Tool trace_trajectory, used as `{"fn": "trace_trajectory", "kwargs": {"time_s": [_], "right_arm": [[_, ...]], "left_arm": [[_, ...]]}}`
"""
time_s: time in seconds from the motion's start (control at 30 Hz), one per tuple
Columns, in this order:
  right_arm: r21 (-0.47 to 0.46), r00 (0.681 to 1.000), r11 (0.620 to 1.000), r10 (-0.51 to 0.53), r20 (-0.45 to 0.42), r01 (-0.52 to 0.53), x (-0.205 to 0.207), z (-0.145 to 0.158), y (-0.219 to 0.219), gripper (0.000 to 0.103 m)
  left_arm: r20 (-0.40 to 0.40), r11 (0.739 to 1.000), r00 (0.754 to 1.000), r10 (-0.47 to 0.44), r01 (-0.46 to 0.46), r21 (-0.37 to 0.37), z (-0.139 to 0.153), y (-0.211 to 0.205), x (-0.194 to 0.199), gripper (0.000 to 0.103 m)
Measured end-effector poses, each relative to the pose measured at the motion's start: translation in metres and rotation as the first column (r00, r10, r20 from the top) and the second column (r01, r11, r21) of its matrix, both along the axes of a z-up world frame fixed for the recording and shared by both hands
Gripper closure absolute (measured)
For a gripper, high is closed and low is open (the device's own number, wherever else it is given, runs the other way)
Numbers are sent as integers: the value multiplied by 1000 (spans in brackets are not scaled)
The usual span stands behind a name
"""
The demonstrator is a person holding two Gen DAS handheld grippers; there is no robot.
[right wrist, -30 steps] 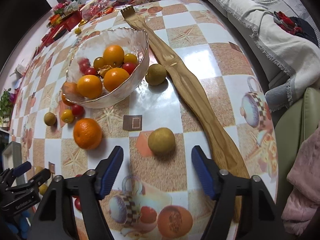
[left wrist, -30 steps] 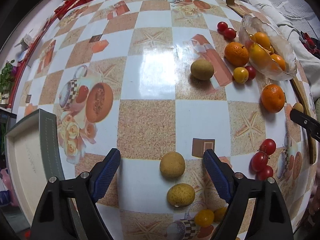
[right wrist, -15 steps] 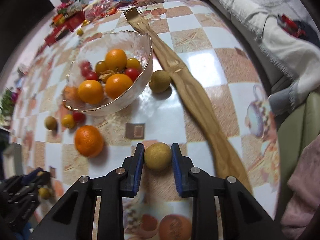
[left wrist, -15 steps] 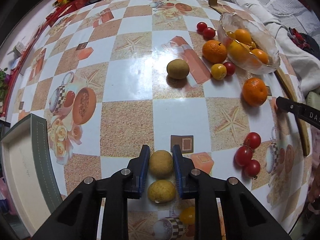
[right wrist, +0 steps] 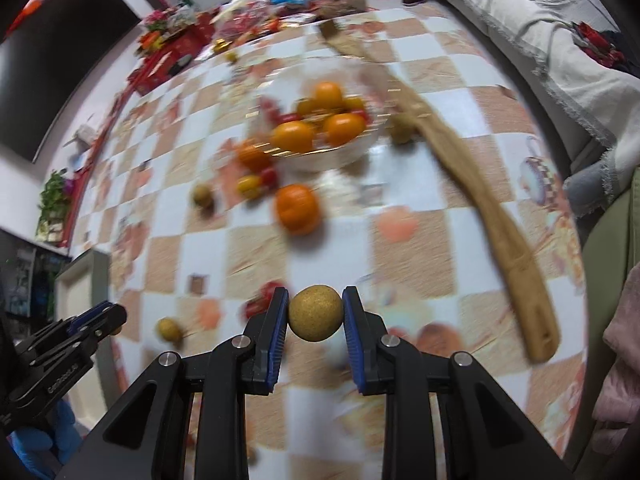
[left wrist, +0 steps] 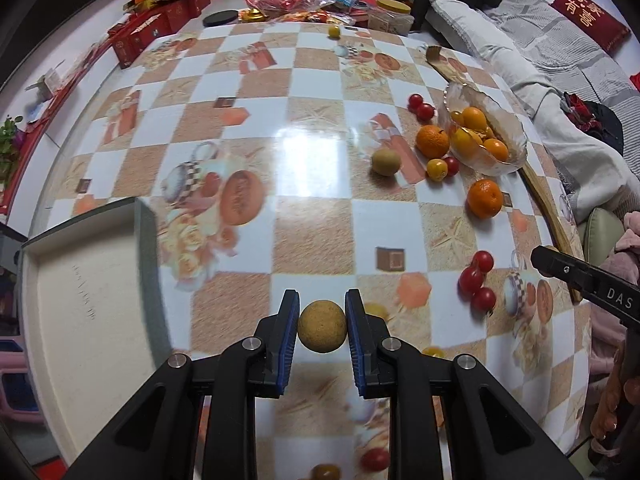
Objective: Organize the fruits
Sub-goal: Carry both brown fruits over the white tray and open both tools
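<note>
We see a glossy tablecloth (left wrist: 312, 216) with a bright glare patch just above the frame's centre. The bowl (left wrist: 508, 128) at upper right looks like clear, ribbed glass. Beside it the long paddle (right wrist: 496, 216) shows bare, matt wood grain. The round brown fruit (left wrist: 322, 333) at lower centre has a rough, speckled, dull skin, pressed between blue ribbed pads (left wrist: 289, 344) on black matt plastic arms with shiny metal pins. At left, the tray (left wrist: 80, 312) looks matt, like card.

Counter (left wrist: 316, 216): tan-and-white checks with printed motifs. Tan-brown round fruit (left wrist: 322, 329); orange citrus (left wrist: 484, 198); red tomatoes (left wrist: 476, 280); blue tool pads (left wrist: 289, 344).
</note>
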State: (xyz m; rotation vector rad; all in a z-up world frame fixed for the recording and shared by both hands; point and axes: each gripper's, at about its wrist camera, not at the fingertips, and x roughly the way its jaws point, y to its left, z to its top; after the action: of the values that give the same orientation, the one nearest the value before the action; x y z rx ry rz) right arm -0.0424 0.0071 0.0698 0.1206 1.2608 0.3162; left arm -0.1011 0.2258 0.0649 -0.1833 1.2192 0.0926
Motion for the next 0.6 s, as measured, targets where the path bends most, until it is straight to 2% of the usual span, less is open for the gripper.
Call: {"fn": "trace_trajectory", "kwargs": {"time_s": [0.3, 0.6], "right_arm": [[63, 982, 981, 186, -17, -185, -35, 14, 105, 73], [135, 917, 913, 396, -52, -386, -64, 6, 239, 73]], "left_arm": [[-10, 988, 989, 144, -144, 52, 8, 82, -58, 78], [-62, 943, 948, 311, -300, 145, -17, 170, -109, 78]]}}
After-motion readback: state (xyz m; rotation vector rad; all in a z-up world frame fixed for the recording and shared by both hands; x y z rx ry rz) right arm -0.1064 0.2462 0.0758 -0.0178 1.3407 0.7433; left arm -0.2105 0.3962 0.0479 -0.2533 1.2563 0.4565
